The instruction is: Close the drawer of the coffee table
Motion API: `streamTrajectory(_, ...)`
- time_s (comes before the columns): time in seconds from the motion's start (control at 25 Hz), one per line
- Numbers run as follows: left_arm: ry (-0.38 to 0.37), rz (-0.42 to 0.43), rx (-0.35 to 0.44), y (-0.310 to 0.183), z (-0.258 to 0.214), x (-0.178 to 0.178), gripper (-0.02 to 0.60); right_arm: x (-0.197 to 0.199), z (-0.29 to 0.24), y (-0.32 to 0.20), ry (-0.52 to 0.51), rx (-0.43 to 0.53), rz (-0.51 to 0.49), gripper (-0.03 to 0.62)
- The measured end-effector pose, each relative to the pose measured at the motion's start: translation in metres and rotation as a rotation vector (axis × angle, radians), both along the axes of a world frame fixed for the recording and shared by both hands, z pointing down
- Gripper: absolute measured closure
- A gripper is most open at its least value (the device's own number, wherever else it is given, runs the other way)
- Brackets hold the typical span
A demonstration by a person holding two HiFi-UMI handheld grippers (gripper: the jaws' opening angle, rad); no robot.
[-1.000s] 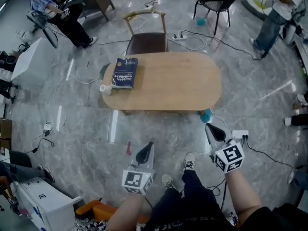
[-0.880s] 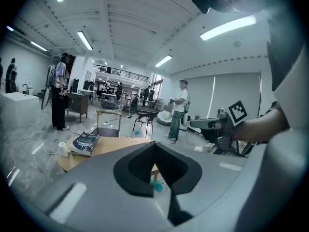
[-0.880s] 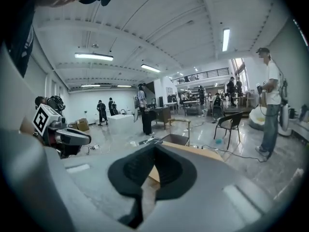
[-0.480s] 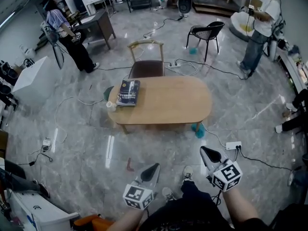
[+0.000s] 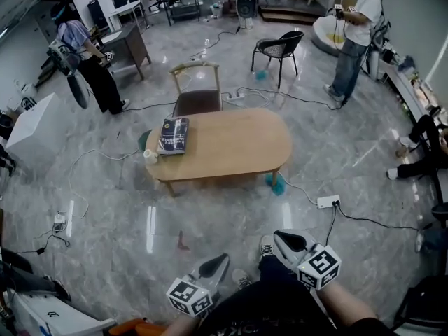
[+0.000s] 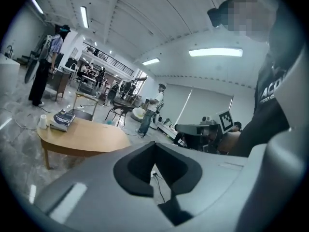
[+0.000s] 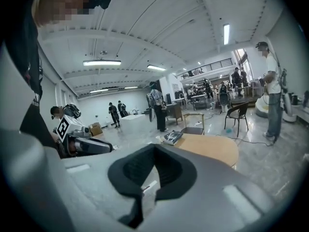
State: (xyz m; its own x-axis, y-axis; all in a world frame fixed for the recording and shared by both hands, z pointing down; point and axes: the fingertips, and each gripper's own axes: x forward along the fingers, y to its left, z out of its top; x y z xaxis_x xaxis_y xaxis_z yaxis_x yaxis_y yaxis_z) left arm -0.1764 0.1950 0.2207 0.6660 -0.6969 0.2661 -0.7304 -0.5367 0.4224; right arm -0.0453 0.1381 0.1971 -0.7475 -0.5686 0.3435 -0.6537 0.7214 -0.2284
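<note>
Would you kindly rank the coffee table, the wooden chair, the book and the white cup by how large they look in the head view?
Largest to smallest:
1. coffee table
2. wooden chair
3. book
4. white cup
The chair stands slightly farther off, yet it plainly looks larger than the book.

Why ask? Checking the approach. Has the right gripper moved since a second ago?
Yes: the right gripper has pulled back, away from the near edge of the coffee table.
</note>
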Motion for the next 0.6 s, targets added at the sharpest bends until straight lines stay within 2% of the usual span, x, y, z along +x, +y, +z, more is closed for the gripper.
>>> streamTrajectory(0.24,0.042,0.087,0.012,0.02,-0.017,0.024,0.578,-0.02,-0.007,0.045,-0.039,-0.044,-0.062,0.592)
streamTrajectory(0.36,0.035,0.12,0.031,0.023,-0.022,0.032,0.578,-0.032,-0.003,0.065,-0.051,-0.067,-0.106,0.592)
streamTrajectory(0.6,0.027,0.134,0.04,0.025,-0.023,0.031,0.578,-0.036,-0.002,0.072,-0.058,-0.063,-0.112,0.592)
